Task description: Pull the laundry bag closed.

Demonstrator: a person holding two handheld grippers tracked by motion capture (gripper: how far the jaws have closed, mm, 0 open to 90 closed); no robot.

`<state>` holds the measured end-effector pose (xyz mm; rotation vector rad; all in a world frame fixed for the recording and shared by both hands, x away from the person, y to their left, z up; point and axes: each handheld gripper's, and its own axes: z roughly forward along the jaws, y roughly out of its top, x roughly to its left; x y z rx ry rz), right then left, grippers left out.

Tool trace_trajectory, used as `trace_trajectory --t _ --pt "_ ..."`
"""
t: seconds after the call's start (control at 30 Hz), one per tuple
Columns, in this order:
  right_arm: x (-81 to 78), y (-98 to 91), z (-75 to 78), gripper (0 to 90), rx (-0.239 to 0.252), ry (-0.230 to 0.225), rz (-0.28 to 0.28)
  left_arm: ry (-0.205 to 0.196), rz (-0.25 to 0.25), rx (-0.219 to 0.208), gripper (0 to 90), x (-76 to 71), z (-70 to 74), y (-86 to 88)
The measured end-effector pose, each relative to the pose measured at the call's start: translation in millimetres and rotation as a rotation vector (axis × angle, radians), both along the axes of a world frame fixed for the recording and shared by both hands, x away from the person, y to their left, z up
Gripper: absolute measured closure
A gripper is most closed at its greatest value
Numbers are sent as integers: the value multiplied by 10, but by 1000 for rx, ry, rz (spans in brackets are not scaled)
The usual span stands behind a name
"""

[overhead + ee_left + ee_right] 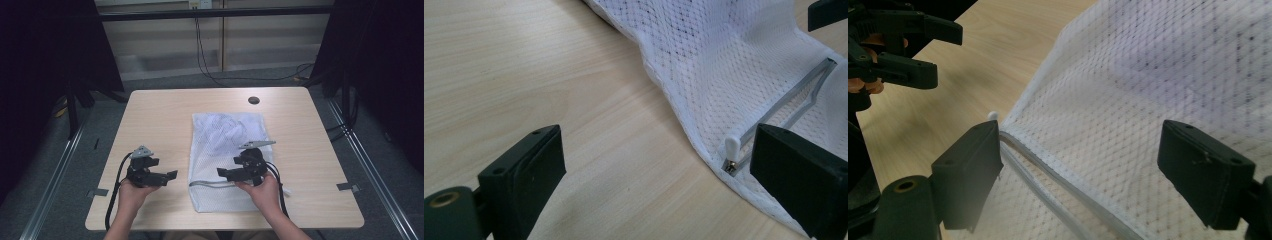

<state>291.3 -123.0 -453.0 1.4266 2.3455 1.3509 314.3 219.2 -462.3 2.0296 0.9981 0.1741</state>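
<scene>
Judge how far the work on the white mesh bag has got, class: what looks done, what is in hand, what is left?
Done: the mesh laundry bag lies flat on the table, its zipper part open. In hand: the right gripper hovers open over the zipper end, gripping nothing; the left gripper waits open beside the bag, near the white zipper pull. Left: probably grasping the pull and working the zipper.

Recording lab, lone wooden table (pixel 165 107), black curtains (pixel 45 45), floor cables (pixel 210 70), metal rails (pixel 60 165)
</scene>
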Motion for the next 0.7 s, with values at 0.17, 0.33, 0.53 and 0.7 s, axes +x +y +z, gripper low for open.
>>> trace_trajectory --t 0.17,0.33,0.53,0.7 --pt "21 123 -35 185 -9 19 19 0 4 -1 73 3 4 12" --pt "43 237 -73 187 -17 36 30 -1 7 1 73 -2 9 22" --pt "62 348 -80 219 -10 51 48 1 4 2 73 -1 6 22" --pt "71 442 -101 254 4 76 79 2 5 4 76 -2 7 26"
